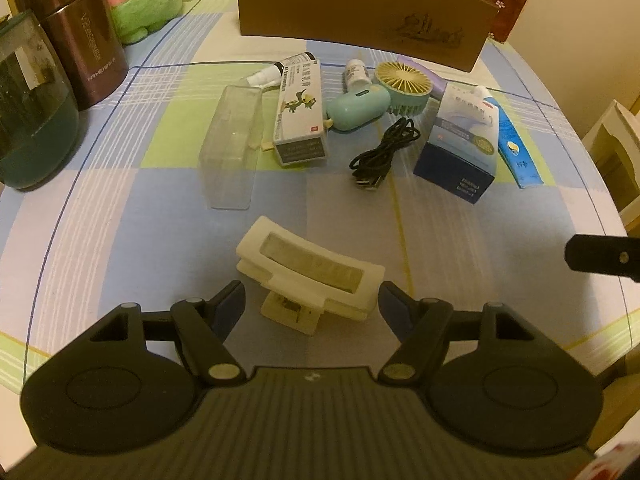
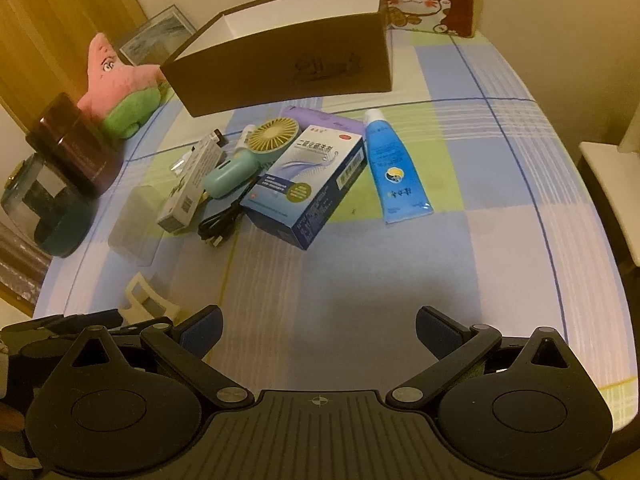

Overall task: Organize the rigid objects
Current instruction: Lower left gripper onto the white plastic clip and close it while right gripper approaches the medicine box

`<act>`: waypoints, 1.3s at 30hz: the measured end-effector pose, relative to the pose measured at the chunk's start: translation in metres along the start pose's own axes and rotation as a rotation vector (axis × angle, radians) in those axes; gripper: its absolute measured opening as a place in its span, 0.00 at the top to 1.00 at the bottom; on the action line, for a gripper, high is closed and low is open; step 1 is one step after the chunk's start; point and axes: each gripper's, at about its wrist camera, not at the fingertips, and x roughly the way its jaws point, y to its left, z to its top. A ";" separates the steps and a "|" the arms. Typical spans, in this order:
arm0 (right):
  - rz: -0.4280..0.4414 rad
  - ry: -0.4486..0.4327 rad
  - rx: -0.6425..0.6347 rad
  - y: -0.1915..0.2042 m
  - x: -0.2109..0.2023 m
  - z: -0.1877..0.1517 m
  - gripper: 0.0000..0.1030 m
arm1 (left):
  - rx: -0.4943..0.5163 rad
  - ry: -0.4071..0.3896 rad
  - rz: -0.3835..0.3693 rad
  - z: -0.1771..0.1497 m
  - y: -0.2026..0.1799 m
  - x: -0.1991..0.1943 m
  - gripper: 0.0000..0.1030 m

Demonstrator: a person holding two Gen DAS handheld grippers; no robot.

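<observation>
the left gripper (image 1: 312, 304) is spread wide at the bottom centre of the left wrist view, its fingers flanking a cream plastic clip holder (image 1: 310, 276) that lies on the checked tablecloth (image 1: 120, 240); whether the pads touch it cannot be told. the right gripper (image 2: 319, 330) is spread just as wide at the bottom of the right wrist view, with nothing but bare cloth between its fingers.

open room: a broad empty band of cloth crosses mid-frame in both views, between the grippers and the clutter. the table's curved edge runs down the right side of each frame, with a pale chair (image 2: 612, 196) beyond it.

the clutter sits in the upper middle: a clear plastic case (image 1: 234, 144), a white carton (image 1: 300, 116), a mint handheld fan (image 1: 384, 96), a black cable (image 1: 380, 152), a blue medicine box (image 2: 308, 184) and a blue tube (image 2: 394, 168), all in front of a brown open box (image 2: 288, 52).

only the right wrist view shows the box's white inside and a purple pack (image 2: 320, 118) under the fan. only the left shows the clip holder whole; in the right wrist view it peeks in at the lower left.
</observation>
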 end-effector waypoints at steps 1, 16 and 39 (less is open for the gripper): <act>0.003 0.004 -0.004 0.000 0.002 0.002 0.01 | 0.002 0.000 0.004 0.000 0.001 0.000 0.30; 0.032 0.042 -0.048 0.006 0.025 0.018 0.01 | -0.073 -0.004 0.037 0.015 0.032 -0.012 0.31; 0.067 0.050 -0.097 0.021 0.046 0.037 0.01 | -0.025 0.042 0.132 0.025 0.029 0.020 0.62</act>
